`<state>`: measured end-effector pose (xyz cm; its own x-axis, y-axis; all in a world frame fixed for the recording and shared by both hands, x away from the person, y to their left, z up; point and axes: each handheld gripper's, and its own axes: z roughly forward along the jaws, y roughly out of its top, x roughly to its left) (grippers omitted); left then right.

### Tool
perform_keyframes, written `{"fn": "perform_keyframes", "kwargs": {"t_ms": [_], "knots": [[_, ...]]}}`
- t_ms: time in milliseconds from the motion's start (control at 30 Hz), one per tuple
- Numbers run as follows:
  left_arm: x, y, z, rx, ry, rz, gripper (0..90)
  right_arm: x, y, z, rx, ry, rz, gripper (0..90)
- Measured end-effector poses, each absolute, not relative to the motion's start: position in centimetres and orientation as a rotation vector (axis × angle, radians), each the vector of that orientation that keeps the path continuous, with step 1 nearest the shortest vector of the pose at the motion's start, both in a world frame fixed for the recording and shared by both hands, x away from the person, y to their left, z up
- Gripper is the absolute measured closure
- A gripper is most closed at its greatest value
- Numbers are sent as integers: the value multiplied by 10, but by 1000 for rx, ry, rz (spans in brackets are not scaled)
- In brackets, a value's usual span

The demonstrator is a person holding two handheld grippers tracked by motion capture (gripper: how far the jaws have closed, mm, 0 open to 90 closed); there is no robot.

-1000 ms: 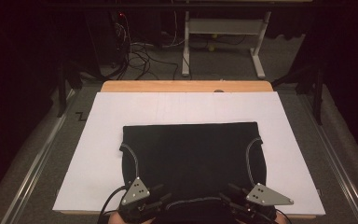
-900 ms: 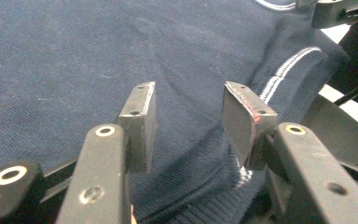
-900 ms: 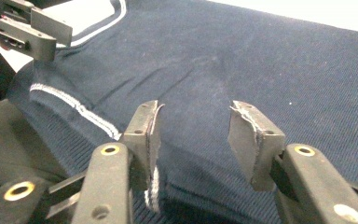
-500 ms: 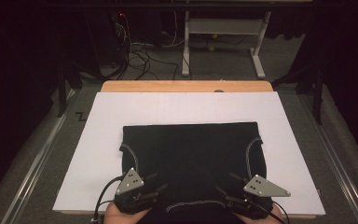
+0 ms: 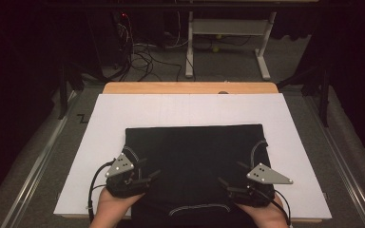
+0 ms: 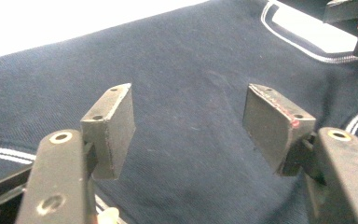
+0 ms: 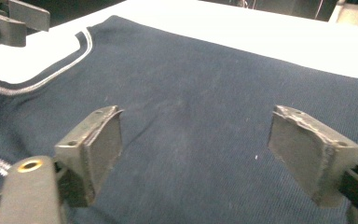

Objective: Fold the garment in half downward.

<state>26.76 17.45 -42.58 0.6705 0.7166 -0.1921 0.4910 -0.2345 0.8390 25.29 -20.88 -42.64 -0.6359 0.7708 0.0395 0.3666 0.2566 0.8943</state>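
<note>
Left tool (image 5: 148,176) at near-left of bench (image 5: 190,88), held in left hand (image 5: 113,205); jaws spread, pinching nothing, hovering over dark fabric. In left gripper view, left tool (image 6: 189,122) aimed across plain navy cloth between its jaws; cannot tell whether the jaw tips touch it.

Navy sleeveless shirt (image 5: 195,166) flat on white sheet (image 5: 190,111), centred, towards the near edge. Neckline (image 5: 198,208) with pale piping at the near side, straight hem (image 5: 194,127) at the far side: top end pointing towards the person, long axis running near-to-far, though the outline looks close to square. Piped armholes on both flanks, left one (image 5: 132,153) just beyond the left tool, right one (image 5: 258,147) beyond the right.

Right tool (image 5: 223,184) at near-right, in right hand (image 5: 261,213); jaws wide apart, pinching nothing, above the shirt's near-right shoulder area. In right gripper view, right tool (image 7: 195,140) over smooth navy cloth, white-striped edge (image 7: 51,77) curving off to its left.

Grey three-cornered plates on both tools. Floor cables (image 5: 142,54) and a white frame (image 5: 228,28) beyond the far edge.
</note>
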Motion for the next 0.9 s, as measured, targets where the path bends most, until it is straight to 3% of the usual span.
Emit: {"fn": "perform_keyframes", "kwargs": {"t_ms": [200, 467, 667, 767, 900], "knots": [[282, 184, -418, 1885, 955, 355, 262, 269, -205, -417, 1041, 2112, 1365, 130], [305, 201, -412, 1840, 999, 386, 195, 283, -195, -417, 1061, 2088, 1374, 4], [315, 210, -415, 1833, 1030, 429, 94, 290, -191, -419, 1064, 2075, 1375, 0], [318, 213, -417, 1833, 1040, 421, 0, 292, -190, -418, 1063, 2068, 1383, 0], [320, 218, -418, 1809, 1028, 433, 0, 294, -187, -417, 1052, 2061, 1379, 0]]}}
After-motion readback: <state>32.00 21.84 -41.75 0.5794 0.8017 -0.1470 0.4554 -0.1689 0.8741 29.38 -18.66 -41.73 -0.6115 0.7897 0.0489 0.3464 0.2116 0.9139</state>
